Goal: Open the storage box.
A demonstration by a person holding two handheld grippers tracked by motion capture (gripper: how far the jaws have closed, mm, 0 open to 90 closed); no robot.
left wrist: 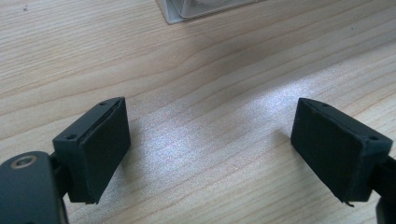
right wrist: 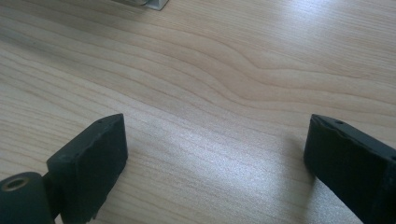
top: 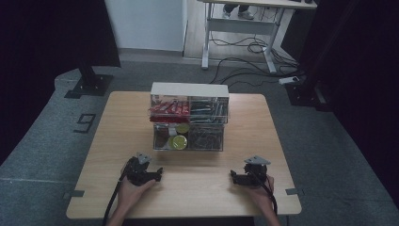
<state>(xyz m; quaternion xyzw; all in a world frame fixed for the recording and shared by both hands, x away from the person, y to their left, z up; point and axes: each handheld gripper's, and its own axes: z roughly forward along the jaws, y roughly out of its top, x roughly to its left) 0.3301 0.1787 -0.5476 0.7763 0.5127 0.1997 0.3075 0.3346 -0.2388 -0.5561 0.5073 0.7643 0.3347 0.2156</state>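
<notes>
A clear two-tier drawer box [top: 189, 117] stands in the middle of the wooden table [top: 117, 141]. Its upper drawers hold red packets [top: 168, 109] and grey metal parts [top: 207, 111]. The lower drawers hold round yellow-green tins [top: 178, 141] and dark clips [top: 205, 138]. My left gripper [top: 159, 174] rests on the table near the front left, held by a hand, jaws wide apart over bare wood [left wrist: 210, 140]. My right gripper [top: 234, 177] rests at the front right, also open with nothing between its jaws [right wrist: 215, 154]. A corner of the box [left wrist: 196, 9] shows at the top of the left gripper view.
Bare wood lies between the two grippers and in front of the box. Beyond the table's far edge are a desk frame [top: 240, 37], loose cables [top: 244, 61] on grey carpet and a black stand base [top: 89, 84] at the left.
</notes>
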